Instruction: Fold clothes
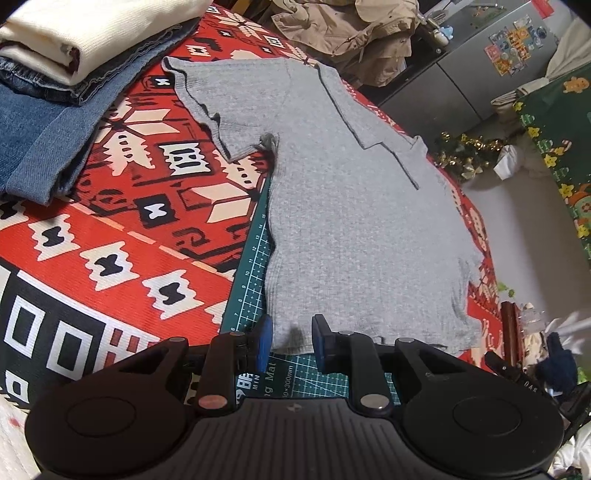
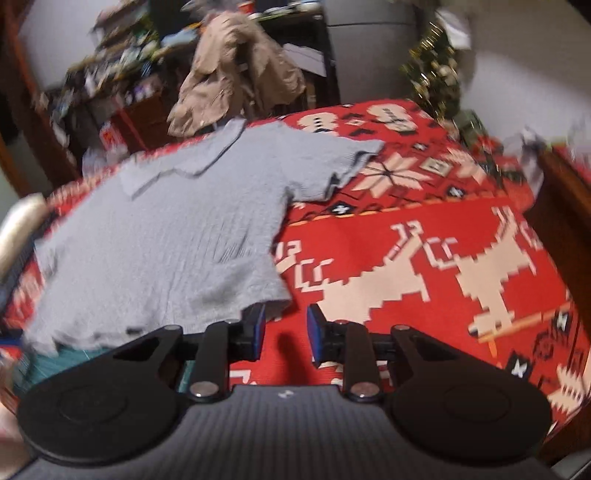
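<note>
A grey short-sleeved knit shirt (image 1: 354, 206) lies spread flat on the red patterned cloth, collar at the far end and hem towards me. My left gripper (image 1: 291, 341) is open at the hem's near left corner, and the hem edge lies between its blue pads. In the right wrist view the same grey shirt (image 2: 166, 243) lies to the left. My right gripper (image 2: 284, 332) is open just beside the hem's near right corner, over the red cloth, with nothing between its fingers. That view is motion-blurred.
Folded jeans (image 1: 40, 140) with a cream garment (image 1: 74, 33) on top sit at the far left. A green cutting mat (image 1: 251, 280) shows under the shirt. A tan jacket (image 2: 236, 70) hangs behind the table. The red cloth (image 2: 424, 266) lies bare to the right.
</note>
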The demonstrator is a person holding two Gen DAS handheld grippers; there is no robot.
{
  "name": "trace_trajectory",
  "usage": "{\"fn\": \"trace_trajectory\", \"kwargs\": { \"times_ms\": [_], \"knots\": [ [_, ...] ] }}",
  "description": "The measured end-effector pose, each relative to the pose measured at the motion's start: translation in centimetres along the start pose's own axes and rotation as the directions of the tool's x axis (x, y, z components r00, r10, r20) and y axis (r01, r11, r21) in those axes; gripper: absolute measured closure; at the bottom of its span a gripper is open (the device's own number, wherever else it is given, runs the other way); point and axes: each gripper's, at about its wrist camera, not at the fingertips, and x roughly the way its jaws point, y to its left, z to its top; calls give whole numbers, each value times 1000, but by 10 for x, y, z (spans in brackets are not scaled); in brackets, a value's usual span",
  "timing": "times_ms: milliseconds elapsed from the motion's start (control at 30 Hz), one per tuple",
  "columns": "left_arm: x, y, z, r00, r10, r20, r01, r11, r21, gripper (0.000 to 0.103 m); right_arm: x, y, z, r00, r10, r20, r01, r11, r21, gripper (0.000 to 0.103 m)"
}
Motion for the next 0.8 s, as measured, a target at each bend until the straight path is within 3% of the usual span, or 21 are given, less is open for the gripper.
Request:
{"fn": "trace_trajectory", "kwargs": {
  "times_ms": [400, 467, 500, 667, 800],
  "knots": [
    [7, -1, -1, 1000, -15, -12, 16, 1000, 18, 82, 31, -5, 11, 994, 99, -41, -97, 994, 46, 73],
    [9, -3, -1, 1000, 10, -8, -10, 1000, 24, 84, 37, -5, 13, 992, 115, -47, -113, 992, 54, 91],
    [11, -4, -1, 999, 34, -5, -33, 999, 27, 96, 37, -5, 13, 991, 121, -51, -118, 991, 57, 96],
    [5, -9, -1, 998, 70, 9, -70, 997, 35, 100, 13, -4, 11, 992, 124, -14, -121, 985, 124, 99],
    [-18, -4, 5, 999, 3, 36, -2, 1000, -15, 100, -11, -14, 16, 989, 147, 16, -147, 965, 217, 99]
  ]
}}
